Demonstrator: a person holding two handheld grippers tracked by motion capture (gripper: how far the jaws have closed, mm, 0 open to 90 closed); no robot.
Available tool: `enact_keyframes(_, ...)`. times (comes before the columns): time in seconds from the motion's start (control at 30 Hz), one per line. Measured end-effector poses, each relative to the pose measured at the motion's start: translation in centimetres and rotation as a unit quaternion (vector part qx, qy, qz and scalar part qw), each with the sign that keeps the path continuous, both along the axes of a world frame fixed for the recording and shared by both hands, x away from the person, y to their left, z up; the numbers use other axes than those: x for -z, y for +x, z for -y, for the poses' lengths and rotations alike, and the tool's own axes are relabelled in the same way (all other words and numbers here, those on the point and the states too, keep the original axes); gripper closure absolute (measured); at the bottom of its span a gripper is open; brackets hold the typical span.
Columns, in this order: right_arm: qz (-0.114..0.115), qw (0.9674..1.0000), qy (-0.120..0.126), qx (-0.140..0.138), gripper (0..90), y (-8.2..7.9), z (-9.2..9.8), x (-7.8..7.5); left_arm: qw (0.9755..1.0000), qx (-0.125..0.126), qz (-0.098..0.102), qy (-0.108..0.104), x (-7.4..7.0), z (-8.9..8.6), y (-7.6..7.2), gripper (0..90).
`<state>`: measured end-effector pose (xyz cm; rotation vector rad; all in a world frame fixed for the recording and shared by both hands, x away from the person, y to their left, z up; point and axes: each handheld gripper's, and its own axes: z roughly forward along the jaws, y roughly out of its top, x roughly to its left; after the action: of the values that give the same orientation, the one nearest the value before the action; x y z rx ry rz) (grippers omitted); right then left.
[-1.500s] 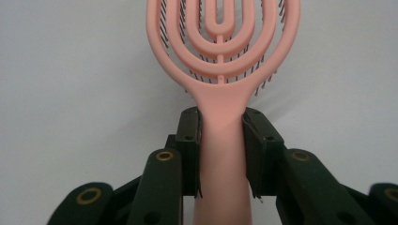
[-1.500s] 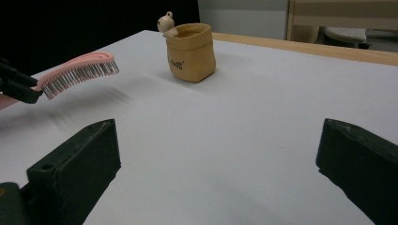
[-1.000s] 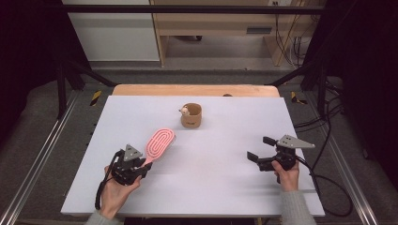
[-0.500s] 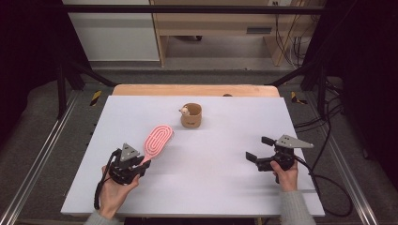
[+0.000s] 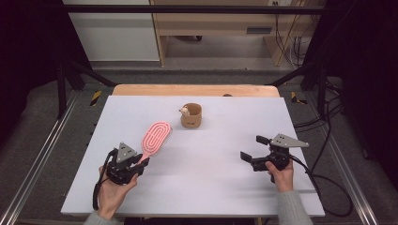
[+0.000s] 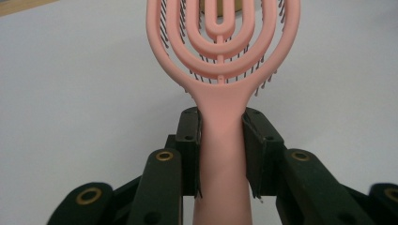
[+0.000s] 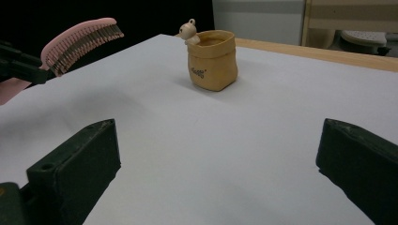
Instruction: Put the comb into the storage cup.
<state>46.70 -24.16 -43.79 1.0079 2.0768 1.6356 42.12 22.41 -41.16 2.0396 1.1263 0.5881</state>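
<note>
A: From the high view, we see the left tongs [image 5: 141,161] near the counter's [image 5: 225,187] front left, clamped on the handle of the pink brush [image 5: 156,136]. The brush head points up and away from us, toward the tan cup [image 5: 191,116].

B: And the right tongs [image 5: 251,151] sit well apart on the right side, jaws spread with nothing between them. The cup stands toward the middle back of the counter, a little figure on its rim. Between brush and cup we see only bare white top. A wooden strip [image 5: 195,90] runs along the far edge.

A: In the left gripper view, we look straight along the brush [image 6: 220,89]. Both black jaws press the handle from either side, just below where the head widens. The bristles face down toward the counter [image 6: 70,79]. Behind the head's openings we catch a bit of the cup, mostly hidden by the brush.

B: In the right gripper view, our two jaws stand wide at the bottom corners, open over bare counter [image 7: 225,154]. The cup [image 7: 212,60] stands upright ahead, the figure [image 7: 189,31] perched on its left rim. At far left the brush [image 7: 80,42] hangs tilted above the counter, bristles down, not touching the top. The way to the cup is open.
</note>
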Motion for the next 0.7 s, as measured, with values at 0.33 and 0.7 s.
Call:
enact_keyframes(0.33, 0.002, 1.0, 0.0, -0.007, 0.4, -0.2, -1.3, -0.5, 0.9999, 0.006, 0.009, -0.004, -0.7, 0.7, 0.1, 69.3)
enact_keyframes(0.7, 0.003, 0.9999, 0.002, -0.012, 0.4, -0.4, -2.2, -0.9, 0.9996, 0.014, 0.021, -0.014, -1.7, 2.2, 0.5, 69.3)
